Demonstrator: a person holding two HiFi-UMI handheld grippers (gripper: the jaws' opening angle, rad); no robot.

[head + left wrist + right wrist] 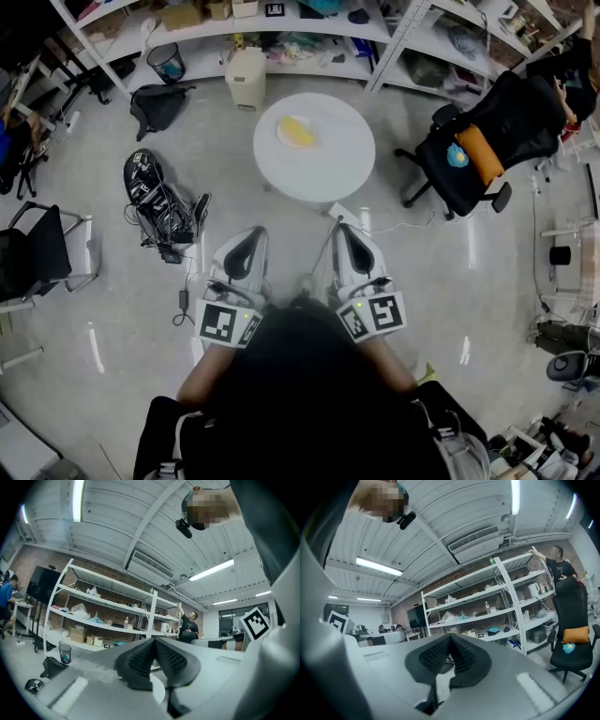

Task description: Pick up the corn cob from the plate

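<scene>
Left gripper point(251, 234) and right gripper point(343, 231): jaws together, empty. Corn cob point(298, 132) lies on plate point(281, 138), well ahead of both jaws.

Round white table point(328, 167) stands on grey floor point(103, 291), near shelf point(319, 26). On table: one plate point(282, 137), toward far left side, cob point(298, 132) on it. On floor: black bag point(159, 105) left of table; cream bin point(247, 78) just beyond table; mesh basket point(167, 62) by shelf; cable tangle point(157, 199) at left; office chair point(478, 150) right of table. Shelf carries boxes point(183, 15).
</scene>
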